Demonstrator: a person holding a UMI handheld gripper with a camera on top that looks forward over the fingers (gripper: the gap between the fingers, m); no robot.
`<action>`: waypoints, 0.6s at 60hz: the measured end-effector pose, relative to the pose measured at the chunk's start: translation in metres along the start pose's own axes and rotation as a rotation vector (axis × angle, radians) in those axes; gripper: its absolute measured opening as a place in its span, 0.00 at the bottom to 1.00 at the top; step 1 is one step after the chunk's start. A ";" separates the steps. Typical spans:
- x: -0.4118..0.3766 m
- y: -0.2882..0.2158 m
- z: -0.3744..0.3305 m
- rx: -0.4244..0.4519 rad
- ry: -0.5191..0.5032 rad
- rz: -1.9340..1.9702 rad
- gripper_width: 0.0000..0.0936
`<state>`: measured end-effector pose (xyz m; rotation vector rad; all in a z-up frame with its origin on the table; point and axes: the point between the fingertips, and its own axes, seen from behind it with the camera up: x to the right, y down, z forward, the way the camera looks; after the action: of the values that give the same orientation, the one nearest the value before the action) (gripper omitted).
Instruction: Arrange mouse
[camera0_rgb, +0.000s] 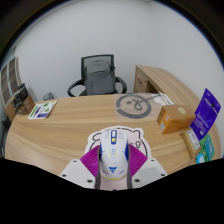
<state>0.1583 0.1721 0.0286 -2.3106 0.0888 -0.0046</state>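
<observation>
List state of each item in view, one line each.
tool: fingers either side of the mouse; grip not clear.
mouse: white, upright, between the pink pads, on the desk.
office chair: empty, behind the desk.
brown box: closed, on the desk.
purple box: standing upright.

mouse (113, 150) on desk (75, 125), chair (98, 74) behind desk, boxes (173, 119) right

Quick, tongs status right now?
Tongs: closed on the white mouse, a finger pressing each side, over the wooden desk.
</observation>
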 end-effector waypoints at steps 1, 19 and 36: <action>0.001 -0.001 0.005 -0.002 -0.005 0.006 0.37; 0.016 0.009 0.047 -0.030 -0.018 0.021 0.49; -0.001 0.002 0.007 -0.027 -0.057 0.023 0.89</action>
<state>0.1574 0.1761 0.0227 -2.3348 0.0864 0.0743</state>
